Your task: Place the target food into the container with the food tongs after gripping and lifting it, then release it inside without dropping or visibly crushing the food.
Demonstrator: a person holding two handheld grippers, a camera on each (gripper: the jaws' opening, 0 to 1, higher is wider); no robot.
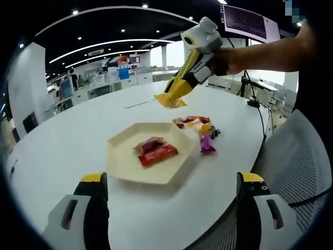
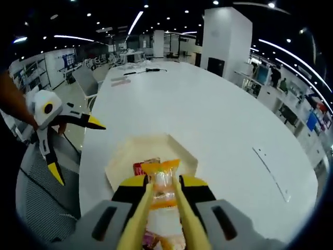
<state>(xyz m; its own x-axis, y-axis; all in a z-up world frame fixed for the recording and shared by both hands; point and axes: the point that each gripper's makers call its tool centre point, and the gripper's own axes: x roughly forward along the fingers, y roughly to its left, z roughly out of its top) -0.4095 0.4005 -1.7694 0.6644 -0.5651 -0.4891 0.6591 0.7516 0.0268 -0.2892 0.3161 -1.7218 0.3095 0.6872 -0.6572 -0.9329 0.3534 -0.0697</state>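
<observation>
Between the tips of the tongs [image 2: 162,194] sits an orange-wrapped snack [image 2: 163,183], pinched on both sides by the two pale yellow arms, which the right gripper [image 2: 162,205] squeezes together from outside. The wrapper looks whole and not flattened, as far as the right gripper view shows. Just beyond the tong tips lies the cream hexagonal tray [image 2: 179,151], and the snack hangs over its near edge, above a red packet [image 2: 140,167] already lying inside.

From the left gripper view the same tongs [image 1: 171,98] hang in the air, tips pointing down, clear of the table [image 1: 67,140]. The tray [image 1: 122,166] lies below and nearer than the tong tips, holding two reddish packets [image 1: 155,151]. Beneath the tongs, just beside the tray's far corner, a small heap of loose snacks [image 1: 200,130] waits on the table, among them a purple-wrapped one [image 1: 207,145].

The left gripper [image 1: 171,195] has its jaws spread wide and holds nothing; in the right gripper view it floats well off to the side of the tongs, beyond the table edge.

Judging by this, gripping and lifting are done for this piece. What remains is to carry it fully over the tray, lower it, and ease the tongs apart so it settles inside; the heap suggests further pieces may follow.
</observation>
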